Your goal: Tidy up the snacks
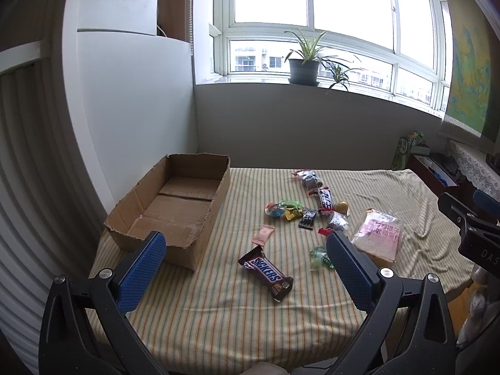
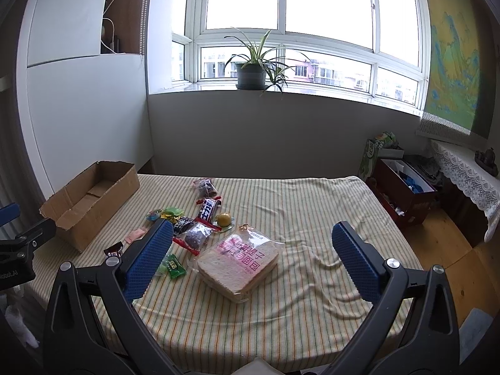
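Observation:
An empty cardboard box (image 1: 175, 206) (image 2: 90, 203) stands at the table's left. A Snickers bar (image 1: 267, 273) lies between the fingers of my open left gripper (image 1: 247, 243), which hovers above it holding nothing. A bagged bread slice pack (image 2: 239, 261) (image 1: 378, 237) lies in front of my open right gripper (image 2: 253, 231), also holding nothing. Small snacks are scattered mid-table: a pink sachet (image 1: 263, 235), green candies (image 2: 173, 265), dark packets (image 2: 195, 234), a red-black bar (image 2: 208, 207) and a yellow jelly cup (image 2: 224, 219).
The table wears a striped cloth (image 2: 297, 297), wrinkled at the right. A white cabinet (image 1: 134, 100) stands behind the box. A dark red box (image 2: 403, 190) sits on the floor at right. A potted plant (image 2: 251, 75) is on the windowsill.

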Available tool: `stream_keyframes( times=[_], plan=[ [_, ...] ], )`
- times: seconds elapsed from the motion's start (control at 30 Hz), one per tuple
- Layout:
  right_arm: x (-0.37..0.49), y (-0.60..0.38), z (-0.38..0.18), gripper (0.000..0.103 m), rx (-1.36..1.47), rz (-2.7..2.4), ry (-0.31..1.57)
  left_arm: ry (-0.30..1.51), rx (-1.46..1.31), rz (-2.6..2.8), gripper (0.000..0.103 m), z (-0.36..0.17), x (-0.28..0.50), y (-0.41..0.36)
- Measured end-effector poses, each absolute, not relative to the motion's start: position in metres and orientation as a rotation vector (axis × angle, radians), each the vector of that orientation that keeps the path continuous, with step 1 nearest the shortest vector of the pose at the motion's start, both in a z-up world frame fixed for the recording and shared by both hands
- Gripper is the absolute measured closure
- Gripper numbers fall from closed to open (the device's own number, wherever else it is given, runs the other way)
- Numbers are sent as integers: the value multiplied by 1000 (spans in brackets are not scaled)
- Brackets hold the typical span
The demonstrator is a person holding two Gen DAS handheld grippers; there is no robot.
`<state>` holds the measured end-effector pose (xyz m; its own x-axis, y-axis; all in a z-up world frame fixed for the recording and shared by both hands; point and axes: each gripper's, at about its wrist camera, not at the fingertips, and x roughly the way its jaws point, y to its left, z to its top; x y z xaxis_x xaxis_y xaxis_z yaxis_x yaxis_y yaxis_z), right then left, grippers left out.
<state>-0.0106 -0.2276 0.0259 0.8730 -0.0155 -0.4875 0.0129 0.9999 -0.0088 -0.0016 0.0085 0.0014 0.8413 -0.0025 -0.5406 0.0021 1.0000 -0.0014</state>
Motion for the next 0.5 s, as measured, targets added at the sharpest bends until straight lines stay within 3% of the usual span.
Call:
stream_keyframes(
  times=[0.5],
  plan=[
    [-9,-227,23,0,-9,-16,515,569,0,-14,1,2,-2,5]
  ],
)
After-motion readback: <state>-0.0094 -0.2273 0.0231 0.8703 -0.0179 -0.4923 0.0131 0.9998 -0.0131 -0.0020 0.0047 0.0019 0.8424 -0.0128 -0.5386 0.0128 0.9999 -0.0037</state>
